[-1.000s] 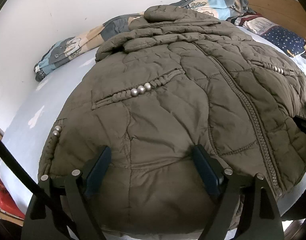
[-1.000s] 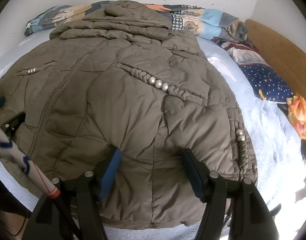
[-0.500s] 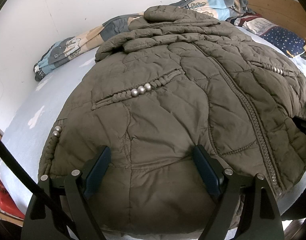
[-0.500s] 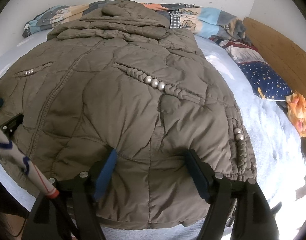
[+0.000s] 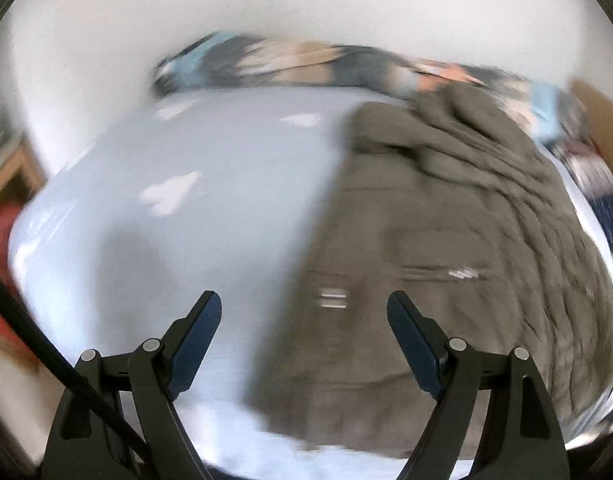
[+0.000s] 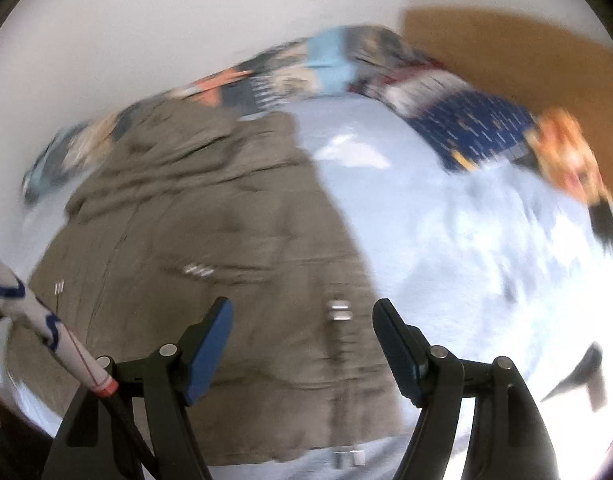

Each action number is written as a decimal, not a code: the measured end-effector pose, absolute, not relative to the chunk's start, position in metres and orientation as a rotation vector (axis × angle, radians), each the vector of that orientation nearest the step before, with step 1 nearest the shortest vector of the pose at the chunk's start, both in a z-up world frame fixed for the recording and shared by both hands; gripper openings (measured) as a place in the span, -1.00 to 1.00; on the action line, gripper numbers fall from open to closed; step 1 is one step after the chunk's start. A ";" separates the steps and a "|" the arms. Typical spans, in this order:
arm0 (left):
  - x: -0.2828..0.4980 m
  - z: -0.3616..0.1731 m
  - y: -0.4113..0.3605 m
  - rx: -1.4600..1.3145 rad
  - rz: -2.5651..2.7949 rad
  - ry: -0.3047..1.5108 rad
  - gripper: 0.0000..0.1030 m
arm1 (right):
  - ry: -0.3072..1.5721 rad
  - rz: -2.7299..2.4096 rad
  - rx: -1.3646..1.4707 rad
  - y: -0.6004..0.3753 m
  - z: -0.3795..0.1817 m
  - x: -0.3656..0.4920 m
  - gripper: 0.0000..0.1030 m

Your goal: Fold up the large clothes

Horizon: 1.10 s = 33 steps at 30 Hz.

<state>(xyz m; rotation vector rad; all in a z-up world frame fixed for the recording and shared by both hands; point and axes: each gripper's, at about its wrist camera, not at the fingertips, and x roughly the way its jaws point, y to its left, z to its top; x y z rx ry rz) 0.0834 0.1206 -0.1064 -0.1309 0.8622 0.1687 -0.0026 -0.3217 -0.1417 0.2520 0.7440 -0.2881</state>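
Both my grippers, left [image 5: 304, 308] and right [image 6: 302, 314], have jaws spread and empty. My olive quilted jacket [image 5: 446, 264] lies blurred on the bed [image 5: 178, 208], filling the left-wrist frame's right half

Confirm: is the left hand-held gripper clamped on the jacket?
No: the left hand-held gripper is open, with the jacket and the bedsheet visible between its fingers.
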 end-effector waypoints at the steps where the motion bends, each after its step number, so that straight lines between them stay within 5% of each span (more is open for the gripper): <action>1: 0.081 -0.108 0.140 -0.183 0.189 0.877 0.63 | 0.746 -0.301 0.289 -0.331 -0.142 -0.005 0.49; 7: 0.084 -0.163 0.218 -0.707 0.103 1.027 0.59 | 0.779 -0.299 0.626 -0.385 -0.167 -0.021 0.40; 19: 0.102 -0.190 0.161 -0.690 -0.032 1.085 0.59 | 0.886 -0.206 0.955 -0.397 -0.225 -0.014 0.35; 33: 0.057 -0.191 0.097 -0.672 -0.119 0.993 0.59 | 0.835 -0.049 0.881 -0.341 -0.215 -0.014 0.26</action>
